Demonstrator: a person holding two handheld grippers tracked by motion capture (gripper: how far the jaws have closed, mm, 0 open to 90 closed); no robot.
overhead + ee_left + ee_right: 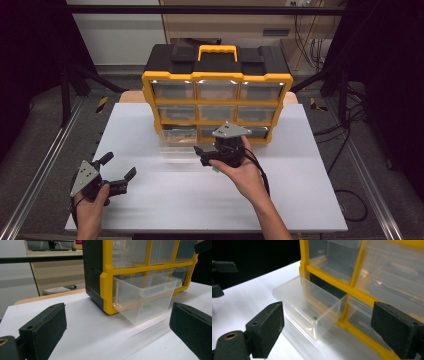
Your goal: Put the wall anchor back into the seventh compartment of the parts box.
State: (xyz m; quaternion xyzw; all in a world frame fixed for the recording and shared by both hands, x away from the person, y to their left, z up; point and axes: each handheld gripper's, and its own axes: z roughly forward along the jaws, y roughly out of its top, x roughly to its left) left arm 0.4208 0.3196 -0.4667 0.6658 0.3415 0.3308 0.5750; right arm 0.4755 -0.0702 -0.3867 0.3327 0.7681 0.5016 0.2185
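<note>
A yellow and black storage cabinet (216,95) with rows of clear drawers is standing at the far edge of a white worktop (150,200). Its bottom-left drawer (179,137) is sticking out toward the person, partly pulled from its slot, with its front over the worktop. In the left gripper view the same drawer (145,298) is jutting from the cabinet's lower corner, and a small green thing is lying inside it. The right gripper (200,155) is hovering just in front of the cabinet's bottom row, beside the drawer, its jaws spread wide and released, gripping nothing. The left gripper (120,167) is resting near the worktop's near left corner, well apart from the cabinet, its jaws also standing wide apart with nothing between them.
</note>
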